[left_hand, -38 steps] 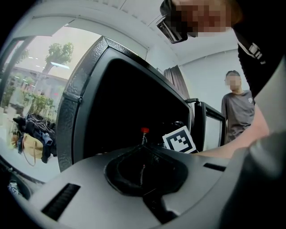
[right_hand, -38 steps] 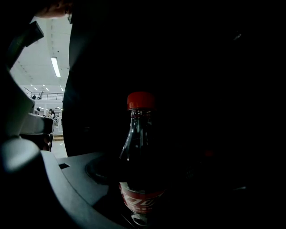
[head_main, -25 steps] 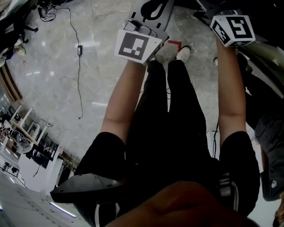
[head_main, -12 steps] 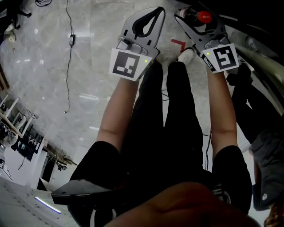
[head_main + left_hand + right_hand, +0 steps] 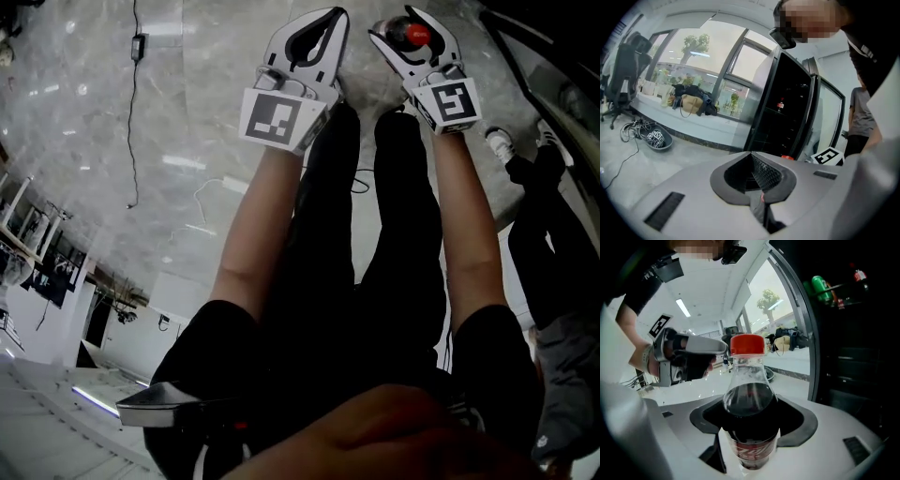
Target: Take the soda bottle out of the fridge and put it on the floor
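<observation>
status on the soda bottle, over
Left tongs shut, empty. Right tongs shut on soda bottle, out of the fridge, not yet on the floor. Bystander's legs close on the right.

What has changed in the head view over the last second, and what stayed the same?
The right gripper, shut on the soda bottle, swung in from the upper right toward the left gripper, bringing the bottle's red cap into sight. The left gripper stayed shut and empty, held out front.

1 left gripper (image 5: 333, 14), 1 right gripper (image 5: 398, 23), 1 fridge (image 5: 773, 126), 1 soda bottle (image 5: 749, 399), 1 shelved bottle (image 5: 859, 273), 1 can (image 5: 819, 287).
</observation>
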`<action>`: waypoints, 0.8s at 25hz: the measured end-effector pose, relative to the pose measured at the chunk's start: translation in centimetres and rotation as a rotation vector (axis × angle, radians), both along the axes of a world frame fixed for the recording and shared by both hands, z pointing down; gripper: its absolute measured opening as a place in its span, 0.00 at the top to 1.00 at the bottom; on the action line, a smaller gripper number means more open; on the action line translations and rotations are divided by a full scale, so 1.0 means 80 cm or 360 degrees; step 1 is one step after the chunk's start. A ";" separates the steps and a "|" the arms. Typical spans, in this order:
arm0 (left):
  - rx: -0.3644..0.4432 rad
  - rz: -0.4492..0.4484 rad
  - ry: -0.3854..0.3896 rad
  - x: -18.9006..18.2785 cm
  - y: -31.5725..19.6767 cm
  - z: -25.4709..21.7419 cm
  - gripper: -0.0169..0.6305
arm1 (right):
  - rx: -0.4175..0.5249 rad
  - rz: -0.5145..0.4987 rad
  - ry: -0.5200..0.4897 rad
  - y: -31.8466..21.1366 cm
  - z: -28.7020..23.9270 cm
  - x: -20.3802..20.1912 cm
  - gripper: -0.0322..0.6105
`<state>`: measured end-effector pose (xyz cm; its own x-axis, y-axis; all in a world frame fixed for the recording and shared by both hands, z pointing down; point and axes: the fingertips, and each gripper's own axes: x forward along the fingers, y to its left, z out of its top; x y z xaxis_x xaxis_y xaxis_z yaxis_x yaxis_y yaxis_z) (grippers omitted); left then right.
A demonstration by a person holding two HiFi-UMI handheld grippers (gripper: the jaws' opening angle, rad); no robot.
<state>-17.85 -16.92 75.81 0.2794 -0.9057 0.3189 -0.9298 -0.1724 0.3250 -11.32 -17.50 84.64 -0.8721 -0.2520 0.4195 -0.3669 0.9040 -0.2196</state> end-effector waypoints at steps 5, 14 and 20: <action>-0.0077 0.0040 -0.0059 0.002 0.015 0.067 0.97 | -0.0100 0.0040 0.0196 0.023 0.122 0.017 0.45; -0.0140 0.0122 -0.0057 0.008 0.003 0.175 0.97 | -0.0149 0.0025 0.0389 -0.005 0.307 0.016 0.45; -0.0205 0.0124 -0.0070 0.002 0.005 0.208 0.97 | -0.0141 -0.0006 0.0510 -0.012 0.389 0.020 0.45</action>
<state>-17.72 -16.50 92.43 0.3306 -0.8327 0.4442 -0.9290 -0.2043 0.3085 -9.69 -18.47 115.74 -0.6930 -0.1992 0.6929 -0.4267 0.8880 -0.1714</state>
